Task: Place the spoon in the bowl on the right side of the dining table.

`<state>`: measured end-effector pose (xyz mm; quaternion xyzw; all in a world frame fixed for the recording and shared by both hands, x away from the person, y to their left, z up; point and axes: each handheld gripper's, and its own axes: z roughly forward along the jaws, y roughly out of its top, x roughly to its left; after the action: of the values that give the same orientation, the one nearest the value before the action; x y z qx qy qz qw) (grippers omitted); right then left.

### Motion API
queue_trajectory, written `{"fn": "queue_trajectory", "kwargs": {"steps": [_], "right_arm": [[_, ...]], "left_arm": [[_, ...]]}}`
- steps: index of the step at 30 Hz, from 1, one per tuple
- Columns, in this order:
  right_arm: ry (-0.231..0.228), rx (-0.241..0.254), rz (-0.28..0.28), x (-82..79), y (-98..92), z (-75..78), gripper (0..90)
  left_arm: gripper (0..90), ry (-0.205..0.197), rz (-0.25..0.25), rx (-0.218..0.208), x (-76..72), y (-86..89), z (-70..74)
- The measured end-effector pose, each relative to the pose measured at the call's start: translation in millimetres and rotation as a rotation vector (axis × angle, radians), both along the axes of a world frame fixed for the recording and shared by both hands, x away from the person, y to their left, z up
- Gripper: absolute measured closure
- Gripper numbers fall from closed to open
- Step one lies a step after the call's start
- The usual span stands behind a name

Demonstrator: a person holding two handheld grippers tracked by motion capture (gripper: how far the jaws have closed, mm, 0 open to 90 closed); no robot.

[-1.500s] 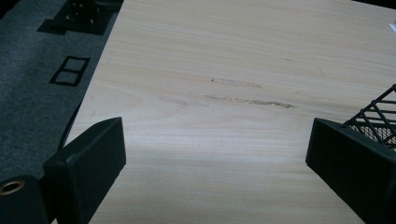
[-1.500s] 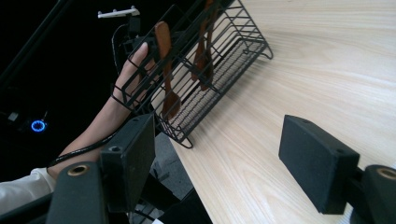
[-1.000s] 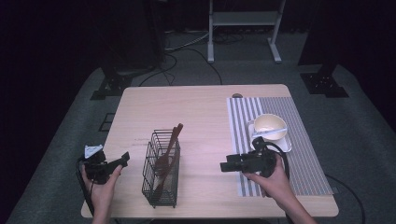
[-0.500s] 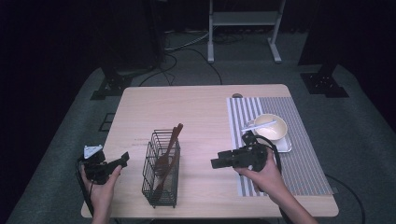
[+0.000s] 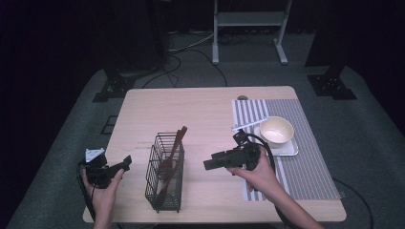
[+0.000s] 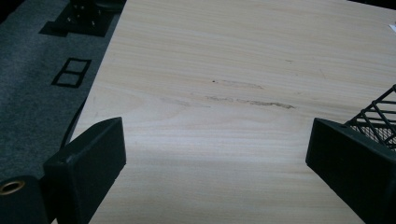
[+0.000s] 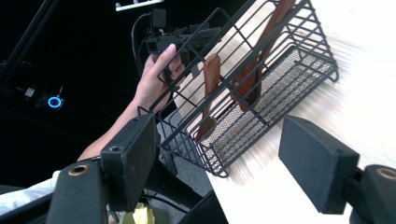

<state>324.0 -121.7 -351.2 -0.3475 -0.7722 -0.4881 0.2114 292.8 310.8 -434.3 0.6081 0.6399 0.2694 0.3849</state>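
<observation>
Basket (image 5: 165,172) of black wire stands between the grippers, wooden utensils (image 5: 173,151) leaning inside; the right gripper (image 5: 210,164), jaws wide and empty, points at it, probably nearer than the open, empty left gripper (image 5: 125,163).

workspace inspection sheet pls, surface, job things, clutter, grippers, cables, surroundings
Surface: wooden table, faint smudges mid-board.
Job's things: black wire basket upright, holding wooden utensils.
Clutter: striped mat on the right, bowl on a white tray.
Grippers: left gripper open at the table's left edge; right gripper open, aimed at the basket.
Cables: black cable looping from the right gripper; more on the floor behind.
Surroundings: grey carpet, dark stands.
</observation>
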Motion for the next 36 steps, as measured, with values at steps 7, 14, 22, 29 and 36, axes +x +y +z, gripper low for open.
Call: {"fn": "queue_trajectory", "kwargs": {"steps": [7, 14, 22, 29, 36], "right_arm": [[0.012, -0.003, 0.027, 3.3, 15.0, 0.8, 26.0], [0.020, 0.004, 0.039, 8.3, 29.0, 4.3, 26.9], [0.039, -0.006, 0.051, 13.8, 43.4, 5.2, 27.1], [0.048, -0.024, 0.059, 17.4, 52.4, 3.4, 30.6], [0.048, -0.046, 0.064, 20.0, 60.3, 4.0, 32.8]], "left_arm": [[3.9, 0.000, -0.006, -0.001, 0.3, -0.6, 0.1], [3.9, -0.003, -0.001, -0.006, 0.1, 1.8, 0.4], [3.9, -0.003, -0.007, -0.003, 0.2, -0.8, 1.1], [3.9, -0.005, -0.005, -0.005, 0.2, 0.0, 1.4], [3.9, -0.006, -0.005, -0.007, 0.2, -0.4, 1.4]]}}
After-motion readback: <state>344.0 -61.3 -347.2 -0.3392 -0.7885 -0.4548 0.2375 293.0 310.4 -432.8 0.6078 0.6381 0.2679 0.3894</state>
